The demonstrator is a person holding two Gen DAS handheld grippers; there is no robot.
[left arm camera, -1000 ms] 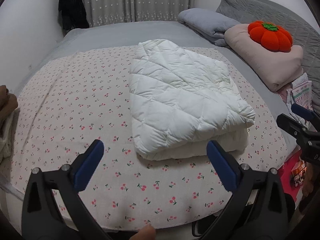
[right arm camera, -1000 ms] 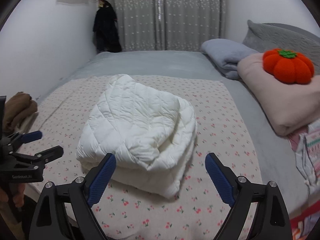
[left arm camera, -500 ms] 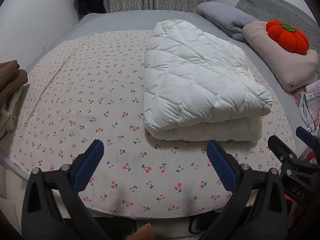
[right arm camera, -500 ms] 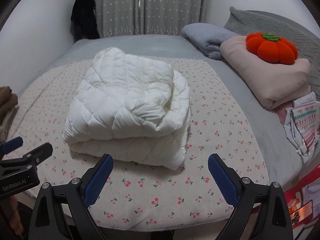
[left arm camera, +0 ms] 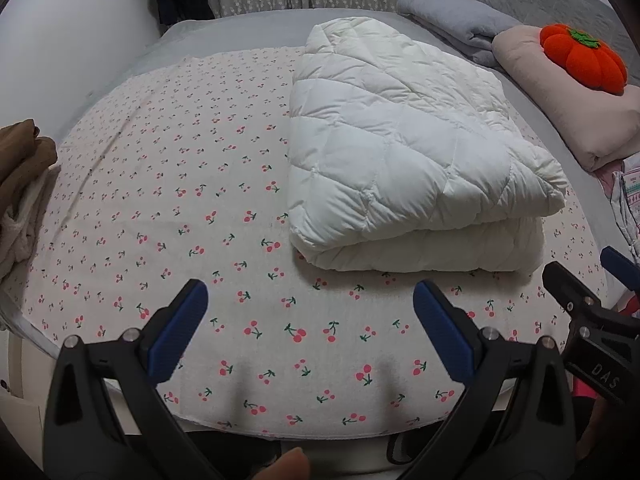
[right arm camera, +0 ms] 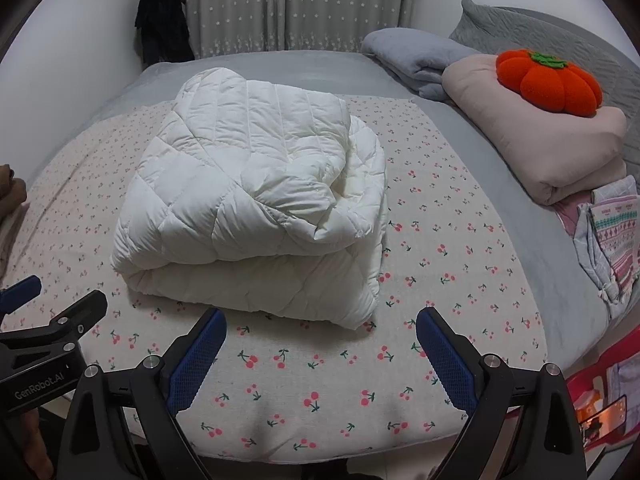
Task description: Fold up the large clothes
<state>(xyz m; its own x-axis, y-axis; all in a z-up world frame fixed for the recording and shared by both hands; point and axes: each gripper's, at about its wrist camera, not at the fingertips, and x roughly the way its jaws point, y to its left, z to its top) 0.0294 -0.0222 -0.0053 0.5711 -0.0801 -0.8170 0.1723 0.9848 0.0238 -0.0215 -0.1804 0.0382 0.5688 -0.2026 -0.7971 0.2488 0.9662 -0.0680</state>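
item: white quilted garment (left arm camera: 404,160) — folded into a thick bundle, lying on the cherry-print sheet (left arm camera: 168,208) on the bed, right of centre. left hand-held gripper (left arm camera: 308,320) — jaws spread, empty. right hand-held gripper (right arm camera: 320,344) — jaws spread, empty. change over the last second: both have drawn nearer the bundle's front edge, nothing yet touched. reading: fold looks finished, or one last tuck is coming. beyond it — orange pumpkin cushion (right arm camera: 548,80) on a pink folded blanket (right arm camera: 540,148).
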